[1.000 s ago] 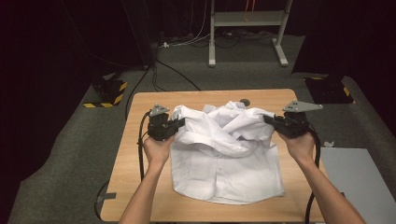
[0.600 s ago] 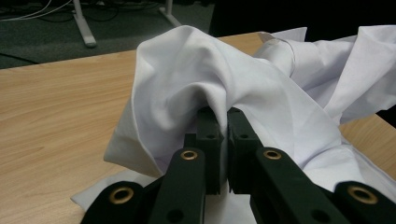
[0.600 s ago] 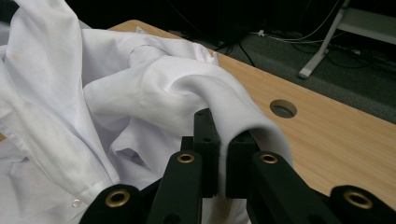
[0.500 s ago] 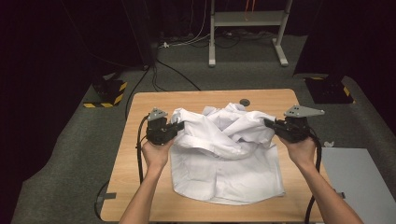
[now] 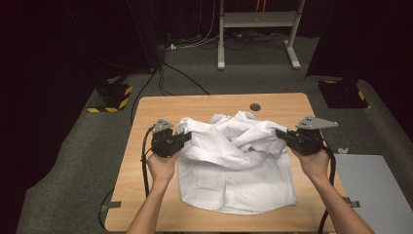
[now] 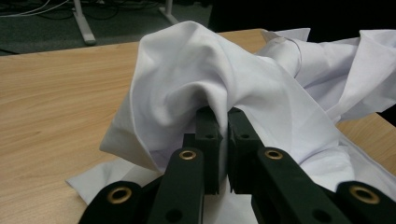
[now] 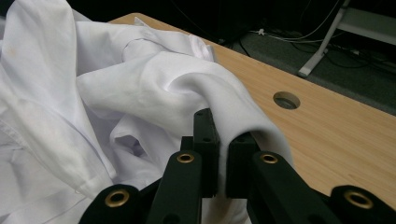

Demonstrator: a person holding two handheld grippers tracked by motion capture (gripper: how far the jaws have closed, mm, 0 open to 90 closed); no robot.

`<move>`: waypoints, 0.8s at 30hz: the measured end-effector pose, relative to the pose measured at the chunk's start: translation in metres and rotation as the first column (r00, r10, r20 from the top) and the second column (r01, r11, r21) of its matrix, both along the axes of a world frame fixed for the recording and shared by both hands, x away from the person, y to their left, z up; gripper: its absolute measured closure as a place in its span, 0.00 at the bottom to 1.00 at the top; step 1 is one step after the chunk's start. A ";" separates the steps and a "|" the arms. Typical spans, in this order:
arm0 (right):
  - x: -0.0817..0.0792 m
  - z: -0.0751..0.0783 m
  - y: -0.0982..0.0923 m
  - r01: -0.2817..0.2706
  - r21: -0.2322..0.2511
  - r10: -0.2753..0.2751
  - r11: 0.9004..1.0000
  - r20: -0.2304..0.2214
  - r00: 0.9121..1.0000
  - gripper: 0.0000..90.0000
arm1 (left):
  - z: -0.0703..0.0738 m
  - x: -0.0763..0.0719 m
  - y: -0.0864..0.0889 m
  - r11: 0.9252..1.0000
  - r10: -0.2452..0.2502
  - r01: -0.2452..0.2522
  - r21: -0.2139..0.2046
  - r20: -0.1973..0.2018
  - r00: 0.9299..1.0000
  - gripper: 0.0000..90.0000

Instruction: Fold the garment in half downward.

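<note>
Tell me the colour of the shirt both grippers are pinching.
Plain white, no pattern; the shirt shows best in the high view.

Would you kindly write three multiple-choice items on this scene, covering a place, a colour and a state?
1. Where is the round hole in the table?
A. near the far edge
B. near the person's edge
C. under the left hand

2. What colour is the shirt?
A. blue
B. white
C. black

3. How is the left gripper?
A. open above the cloth
B. lying on the table
C. shut on a fold

Key: A, the hole lies beyond the shirt; B, the cloth is white throughout; C, its jaws pinch a fold.
</note>
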State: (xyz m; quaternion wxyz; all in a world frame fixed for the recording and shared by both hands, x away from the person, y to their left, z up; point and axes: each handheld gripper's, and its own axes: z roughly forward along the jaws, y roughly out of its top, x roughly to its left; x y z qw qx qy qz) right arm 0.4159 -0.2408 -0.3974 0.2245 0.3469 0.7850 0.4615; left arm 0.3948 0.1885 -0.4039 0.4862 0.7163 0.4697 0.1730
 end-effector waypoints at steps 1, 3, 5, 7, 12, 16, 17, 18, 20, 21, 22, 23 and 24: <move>-0.001 -0.001 0.000 0.000 0.000 0.000 1.000 -0.002 1.000 0.95 | -0.001 -0.001 0.000 1.000 0.001 -0.001 -0.002 -0.001 1.000 0.94; -0.002 -0.003 -0.001 -0.002 0.003 0.002 1.000 -0.006 1.000 0.95 | -0.003 -0.003 0.001 1.000 0.001 -0.001 -0.006 -0.002 1.000 0.94; -0.004 -0.006 -0.001 -0.004 0.005 0.004 1.000 -0.008 1.000 0.95 | -0.005 -0.005 0.001 1.000 0.000 0.000 -0.007 -0.003 1.000 0.94; -0.006 -0.007 -0.002 -0.004 0.001 0.004 1.000 -0.007 1.000 0.95 | -0.006 -0.006 0.002 1.000 0.001 -0.001 -0.009 -0.003 1.000 0.94; -0.011 -0.015 -0.004 -0.004 0.002 0.004 1.000 -0.018 1.000 0.95 | -0.010 -0.010 0.003 1.000 0.001 -0.001 -0.009 -0.008 1.000 0.94; -0.015 -0.020 -0.007 -0.002 0.011 0.003 1.000 -0.028 1.000 0.95 | -0.012 -0.012 0.004 1.000 0.002 -0.002 -0.014 -0.007 1.000 0.94; -0.016 -0.021 -0.007 -0.002 0.013 0.003 1.000 -0.030 1.000 0.95 | -0.013 -0.013 0.004 1.000 0.003 -0.003 -0.018 -0.008 1.000 0.94; -0.017 -0.022 -0.008 -0.003 0.013 0.004 1.000 -0.033 0.999 0.95 | -0.014 -0.014 0.004 1.000 0.002 -0.002 -0.016 -0.008 1.000 0.94; -0.019 -0.024 -0.009 -0.003 0.016 0.003 1.000 -0.036 0.999 0.95 | -0.015 -0.017 0.003 1.000 0.001 -0.002 -0.011 -0.009 1.000 0.94; -0.020 -0.026 -0.009 -0.004 0.017 0.005 1.000 -0.039 0.999 0.95 | -0.017 -0.019 0.003 1.000 0.001 -0.001 -0.013 -0.009 1.000 0.94; -0.022 -0.027 -0.009 -0.005 0.016 0.006 1.000 -0.041 0.999 0.95 | -0.018 -0.021 0.003 1.000 0.000 0.000 -0.014 -0.010 1.000 0.94; -0.023 -0.029 -0.010 -0.005 0.016 0.006 1.000 -0.043 0.999 0.95 | -0.019 -0.023 0.004 1.000 -0.001 0.001 -0.012 -0.010 1.000 0.94; -0.025 -0.031 -0.010 -0.007 0.014 0.007 1.000 -0.046 0.999 0.95 | -0.021 -0.025 0.004 1.000 -0.001 0.001 -0.009 -0.010 1.000 0.94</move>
